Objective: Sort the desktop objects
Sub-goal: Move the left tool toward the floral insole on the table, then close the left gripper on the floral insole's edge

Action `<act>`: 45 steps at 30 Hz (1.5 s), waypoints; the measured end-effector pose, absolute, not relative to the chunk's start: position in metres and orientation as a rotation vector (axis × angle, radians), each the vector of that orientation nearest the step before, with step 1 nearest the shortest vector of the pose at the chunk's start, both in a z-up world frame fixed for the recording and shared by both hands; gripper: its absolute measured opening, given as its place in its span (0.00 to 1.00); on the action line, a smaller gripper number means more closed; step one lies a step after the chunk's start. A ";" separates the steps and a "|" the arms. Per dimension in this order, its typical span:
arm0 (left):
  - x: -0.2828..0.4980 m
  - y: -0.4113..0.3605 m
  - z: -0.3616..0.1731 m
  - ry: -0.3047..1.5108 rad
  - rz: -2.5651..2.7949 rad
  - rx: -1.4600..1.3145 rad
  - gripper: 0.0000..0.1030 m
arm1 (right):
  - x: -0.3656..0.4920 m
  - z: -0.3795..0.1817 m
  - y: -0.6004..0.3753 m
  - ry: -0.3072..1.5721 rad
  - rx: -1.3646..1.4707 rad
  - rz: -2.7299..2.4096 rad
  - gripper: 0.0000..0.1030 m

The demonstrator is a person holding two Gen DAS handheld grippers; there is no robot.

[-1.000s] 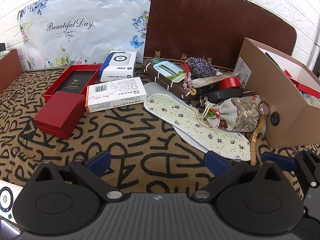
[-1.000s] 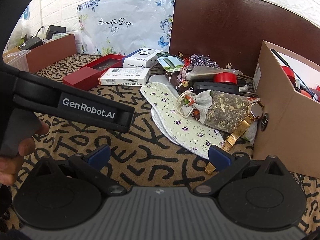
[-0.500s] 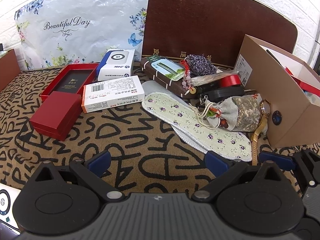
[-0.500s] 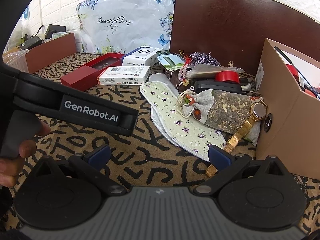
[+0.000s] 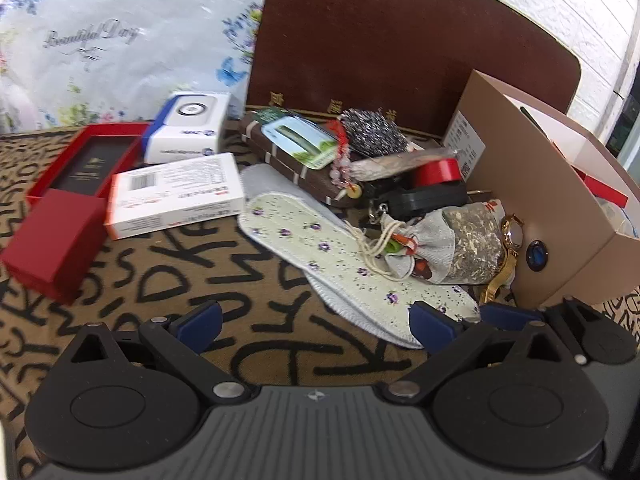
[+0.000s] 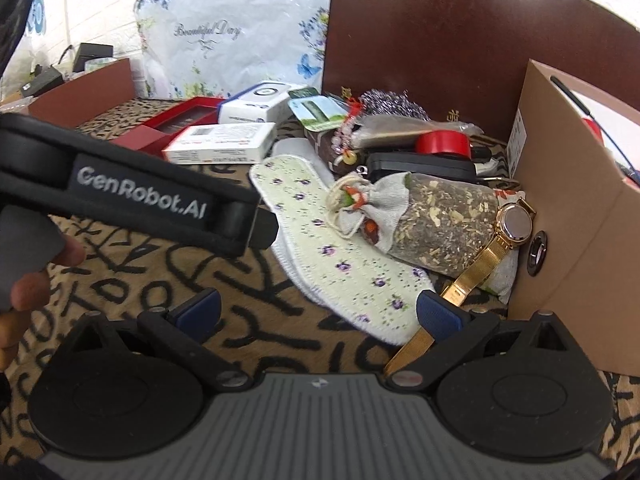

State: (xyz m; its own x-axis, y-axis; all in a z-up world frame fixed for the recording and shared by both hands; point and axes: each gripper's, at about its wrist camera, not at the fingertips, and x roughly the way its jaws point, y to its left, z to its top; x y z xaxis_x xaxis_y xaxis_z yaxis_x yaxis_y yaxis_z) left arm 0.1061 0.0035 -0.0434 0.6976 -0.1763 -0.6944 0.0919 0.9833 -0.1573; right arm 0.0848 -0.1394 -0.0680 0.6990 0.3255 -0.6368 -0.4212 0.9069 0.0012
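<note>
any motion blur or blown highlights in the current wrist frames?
Left wrist: motion smear, the script on the white floral plastic bag is soft; white brick wall at top right blown out; strong fisheye bending. Right wrist: milder blur, text on the white rectangular carton unreadable; upper left corner overexposed; gold mesh-band wristwatch fairly sharp. Both grippers' own bodies are sharp.

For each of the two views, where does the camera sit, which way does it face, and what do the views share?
Left wrist: sits on the open left gripper, low over the letter-print cloth, facing the clutter; the right gripper's blue tip shows at right.
Right wrist: sits on the open right gripper, facing the same pile; the left gripper's handle and the person's fingers show at left.
Shared: floral insole, gold wristwatch, brown cardboard box.
</note>
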 end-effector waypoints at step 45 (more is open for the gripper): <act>0.056 0.025 -0.062 0.838 -0.184 -0.215 0.20 | 0.006 -0.065 -0.127 0.724 -0.172 0.601 0.59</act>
State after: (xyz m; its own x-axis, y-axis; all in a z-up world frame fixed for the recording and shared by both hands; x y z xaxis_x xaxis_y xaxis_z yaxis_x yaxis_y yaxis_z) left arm 0.0562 0.0247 -0.0623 0.6555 -0.2451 -0.7143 0.0765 0.9626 -0.2600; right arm 0.0063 -0.1268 -0.0647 0.5899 0.4558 -0.6665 -0.5710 0.8191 0.0547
